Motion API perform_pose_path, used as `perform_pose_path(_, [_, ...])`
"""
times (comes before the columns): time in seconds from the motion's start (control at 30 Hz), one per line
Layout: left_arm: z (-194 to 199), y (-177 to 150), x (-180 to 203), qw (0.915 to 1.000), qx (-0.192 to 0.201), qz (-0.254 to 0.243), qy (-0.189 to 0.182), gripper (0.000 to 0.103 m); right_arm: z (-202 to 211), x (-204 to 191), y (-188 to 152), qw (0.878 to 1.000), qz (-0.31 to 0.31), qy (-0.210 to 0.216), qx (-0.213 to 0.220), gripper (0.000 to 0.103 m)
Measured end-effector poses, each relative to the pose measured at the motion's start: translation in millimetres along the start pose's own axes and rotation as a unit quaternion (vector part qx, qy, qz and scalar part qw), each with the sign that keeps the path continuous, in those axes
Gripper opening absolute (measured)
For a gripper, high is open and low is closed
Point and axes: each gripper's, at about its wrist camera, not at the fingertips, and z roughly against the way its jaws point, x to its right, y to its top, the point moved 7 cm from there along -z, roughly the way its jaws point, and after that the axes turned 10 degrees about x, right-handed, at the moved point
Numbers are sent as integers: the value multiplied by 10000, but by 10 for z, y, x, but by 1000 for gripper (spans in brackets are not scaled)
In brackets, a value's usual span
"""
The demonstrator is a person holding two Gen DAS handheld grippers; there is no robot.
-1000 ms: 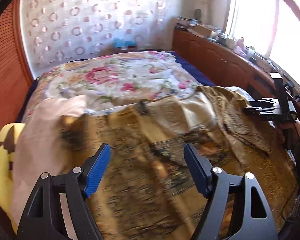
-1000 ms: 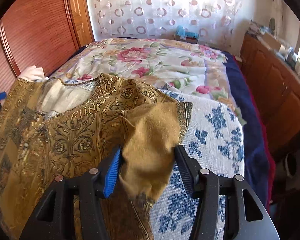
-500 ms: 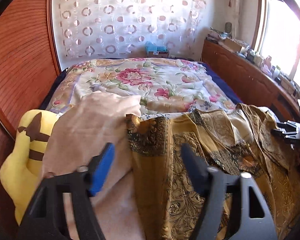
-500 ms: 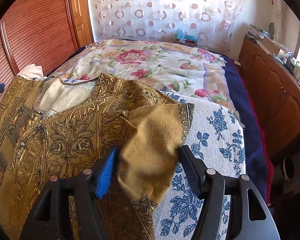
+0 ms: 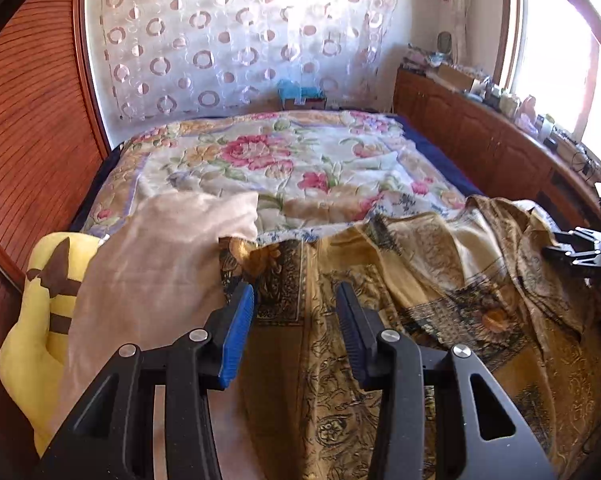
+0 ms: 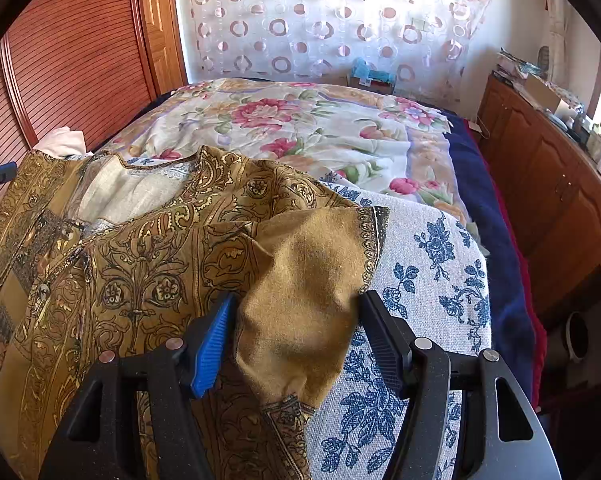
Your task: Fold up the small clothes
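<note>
the gold patterned shirt point(image 6: 140, 272) lies spread on the bed, its open collar up and left of the right gripper's point(image 6: 296, 316) jaws and its body filling the lower left of that view. its folded-back sleeve point(image 6: 304, 292), plain mustard side up, bulges right between those jaws. the jaws stand fairly wide with the sleeve cloth filling the gap and brushing both pads; whether they actually pinch it i cannot tell.

in the left wrist view the same shirt point(image 5: 380, 320) runs from under the left gripper point(image 5: 294, 304) out to the right. this gripper's jaws have just been closing and stand about half open over the shirt's near edge, with cloth showing in the gap below them and neither blue pad point(image 5: 236, 340) pressing on it.

just left of the left jaws a beige cloth point(image 5: 156, 272) lies touching the shirt's edge, and beyond it a yellow plush point(image 5: 36, 320) with brown marks. right of the right jaws a white cover with blue flowers point(image 6: 432, 280) lies under the sleeve. ahead of both pairs of jaws stretches the floral bedspread point(image 5: 284, 160), then a curtain with ring pattern point(image 5: 228, 40). far right of the left jaws the other gripper's black frame shows at the shirt's far side.
</note>
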Motion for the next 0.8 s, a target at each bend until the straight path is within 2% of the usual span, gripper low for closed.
perform_pose_path(0.27, [-142,-120,26,9991,-276,-249,191,44,-3,3,1,10000,6,-11,1,67])
perform_pose_path(0.3, [-146,-124,33,9990,-275,-299,196,30,-6,5,2,10000,2,-13,0,67])
perform_pose_path(0.37, [-132,-116,33,9986,-229,-392,253,9,-7,9,2,10000,4,-15,1,67])
perform_pose_path(0.4, [-115,-109,25,9989,-200,-359,243,6,-7,10,2,10000,2,-16,1,67])
perform_pose_path(0.6, [192,124,-195,9984,396,-44,413,4,-9,11,2,10000,4,-16,4,68])
perform_pose_path(0.8, [323,198,-290,9975,512,20,479,4,-9,9,0,10000,3,-18,7,68])
